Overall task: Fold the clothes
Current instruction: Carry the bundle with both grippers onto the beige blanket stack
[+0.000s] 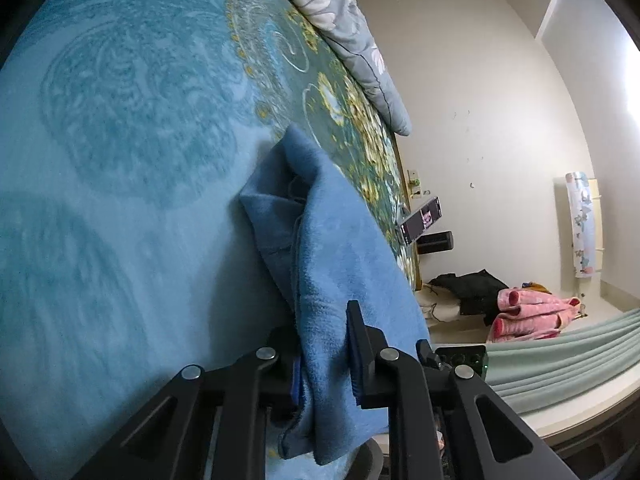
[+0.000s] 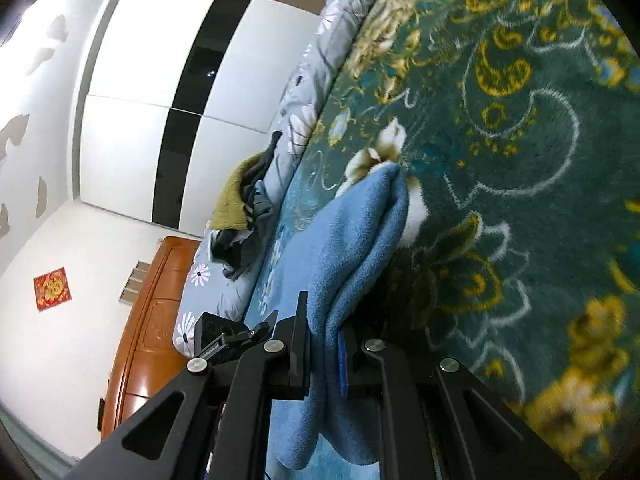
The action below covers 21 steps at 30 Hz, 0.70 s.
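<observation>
Here we clamp the blue fleece [image 1: 340, 248] in both tongs, left [image 1: 320, 352] and right [image 2: 326, 344]; uneven pull toward twelve o'clock could skew its fold.

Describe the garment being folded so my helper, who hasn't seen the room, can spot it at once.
Find the bed covered by a teal floral blanket. On it lies a plain light blue fleece garment, pinched by both the left gripper and the right gripper. Unlike the patterned blanket and the grey flowered quilt alongside, it carries no print.
</observation>
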Each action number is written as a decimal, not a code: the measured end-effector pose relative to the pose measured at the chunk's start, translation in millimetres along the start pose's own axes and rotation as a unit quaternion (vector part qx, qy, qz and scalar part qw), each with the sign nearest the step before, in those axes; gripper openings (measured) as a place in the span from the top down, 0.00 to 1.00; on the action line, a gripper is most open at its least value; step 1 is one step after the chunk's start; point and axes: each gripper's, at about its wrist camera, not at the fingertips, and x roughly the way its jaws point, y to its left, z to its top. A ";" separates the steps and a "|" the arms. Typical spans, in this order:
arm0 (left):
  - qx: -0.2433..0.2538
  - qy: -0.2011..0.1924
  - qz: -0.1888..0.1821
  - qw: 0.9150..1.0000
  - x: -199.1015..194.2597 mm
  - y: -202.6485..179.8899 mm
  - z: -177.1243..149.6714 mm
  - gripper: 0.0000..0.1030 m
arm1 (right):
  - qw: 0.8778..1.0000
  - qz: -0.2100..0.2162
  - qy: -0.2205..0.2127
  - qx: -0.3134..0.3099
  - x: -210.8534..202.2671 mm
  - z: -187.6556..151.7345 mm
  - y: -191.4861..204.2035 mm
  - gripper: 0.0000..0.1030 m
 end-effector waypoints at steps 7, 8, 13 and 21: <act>0.017 -0.022 0.009 1.000 -26.1 -25.5 -31.0 0.84 | 0.999 0.026 -0.005 -0.034 -29.8 -16.3 15.8 0.90; 0.020 -0.025 0.010 0.999 -29.9 -29.1 -35.4 0.84 | 0.999 0.032 -0.004 -0.041 -31.7 -18.1 19.5 0.90; 0.036 -0.062 0.013 0.997 -69.8 -44.2 -49.4 0.85 | 0.994 0.058 0.021 -0.087 -23.7 -28.9 51.5 0.90; 0.062 -0.148 0.041 0.986 -180.6 -48.0 -57.4 0.85 | 0.979 0.089 0.090 -0.160 36.9 -52.9 123.6 0.90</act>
